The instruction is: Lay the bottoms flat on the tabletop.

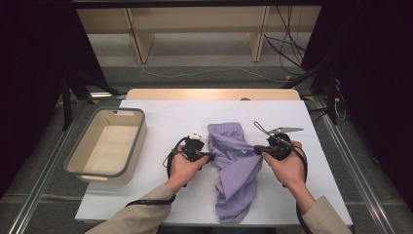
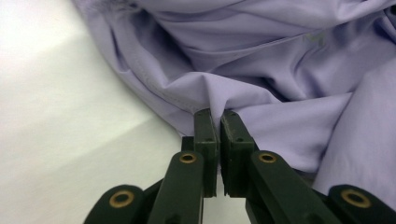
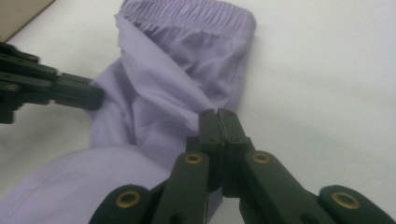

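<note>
Grippers pinch opposite edges of lilac garment.

A grey-rimmed beige bin is seen standing on the left part of the white-covered bench. Beyond the bench's far edge, wooden shelving is seen, with loose cables lying on the floor at the right.

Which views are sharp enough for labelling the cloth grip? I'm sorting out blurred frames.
High view: evenly lit, dark at the sides. Left gripper view: lilac garment fairly sharp, white table glaring. Right gripper view: soft, slightly blurred, right gripper nearest and clearest.
</note>
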{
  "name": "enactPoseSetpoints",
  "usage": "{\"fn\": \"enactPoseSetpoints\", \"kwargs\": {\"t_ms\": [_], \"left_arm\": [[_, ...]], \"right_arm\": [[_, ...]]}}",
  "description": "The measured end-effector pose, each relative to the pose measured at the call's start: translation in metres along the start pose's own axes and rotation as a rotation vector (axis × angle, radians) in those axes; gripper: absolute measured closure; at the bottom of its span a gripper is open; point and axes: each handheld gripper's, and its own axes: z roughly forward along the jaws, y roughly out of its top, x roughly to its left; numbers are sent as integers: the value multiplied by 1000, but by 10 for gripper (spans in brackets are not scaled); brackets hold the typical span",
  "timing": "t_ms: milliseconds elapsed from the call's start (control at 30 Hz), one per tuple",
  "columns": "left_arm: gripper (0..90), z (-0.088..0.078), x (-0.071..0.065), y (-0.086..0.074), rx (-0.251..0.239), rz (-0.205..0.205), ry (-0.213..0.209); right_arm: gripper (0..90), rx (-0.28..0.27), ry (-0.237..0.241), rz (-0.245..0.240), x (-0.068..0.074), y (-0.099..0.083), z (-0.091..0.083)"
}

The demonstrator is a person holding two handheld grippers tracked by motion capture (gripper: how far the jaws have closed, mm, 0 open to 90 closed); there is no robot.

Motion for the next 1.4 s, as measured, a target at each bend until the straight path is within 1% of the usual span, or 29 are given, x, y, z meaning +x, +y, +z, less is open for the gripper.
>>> {"fn": "enactPoseSetpoints", "kwargs": {"t_ms": [100, 133, 267, 400, 433, 500, 533, 567, 667, 733, 867, 967, 1067, 1167, 1200, 1267, 1300, 1333, 1400], "left_arm": [[865, -9, 6, -1, -2, 1, 9], [866, -12, 8, -1, -3, -1, 13], [867, -24, 17, -1, -5, -4, 23], [868, -34, 26, -3, -8, -5, 37], [867, -36, 28, -4, -8, -11, 38], [868, -40, 32, -6, -8, -8, 50], [868, -42, 33, -6, -10, -12, 54], [869, -44, 35, -7, -11, -18, 57], [869, -51, 39, -8, -11, -16, 69], [870, -56, 42, -9, -15, -16, 71], [870, -66, 48, -10, -15, -7, 102], [871, -72, 51, -12, -19, -7, 125], [870, -77, 55, -13, -16, -12, 133], [870, -81, 58, -16, -11, -13, 140], [870, -82, 59, -17, -5, -13, 143], [870, -83, 60, -19, 1, -16, 144], [869, -84, 60, -20, 6, -19, 144], [869, -84, 61, -21, 11, -18, 143], [867, -83, 60, -22, 14, -16, 144]], "right_arm": [[900, -16, -26, 14, -5, 0, -1], [900, -15, -39, 33, -8, 0, -3], [900, -17, -56, 42, -13, -1, -4], [900, -9, -79, 65, -21, -3, -7], [900, -9, -81, 72, -23, -4, -8], [900, -7, -89, 82, -27, -6, -9], [900, -4, -91, 96, -29, -7, -10], [900, -4, -94, 97, -31, -8, -11], [900, -2, -104, 107, -36, -12, -12], [900, 6, -110, 119, -40, -15, -12], [900, 20, -116, 143, -45, -21, -13], [900, 29, -127, 155, -44, -24, -16], [900, 41, -135, 158, -43, -28, -19], [900, 65, -144, 176, -49, -33, -19], [900, 84, -147, 190, -51, -35, -18], [900, 110, -150, 201, -55, -40, -18], [900, 123, -150, 197, -57, -43, -18], [900, 131, -147, 206, -57, -45, -19], [900, 133, -149, 200, -58, -49, -21]]}}
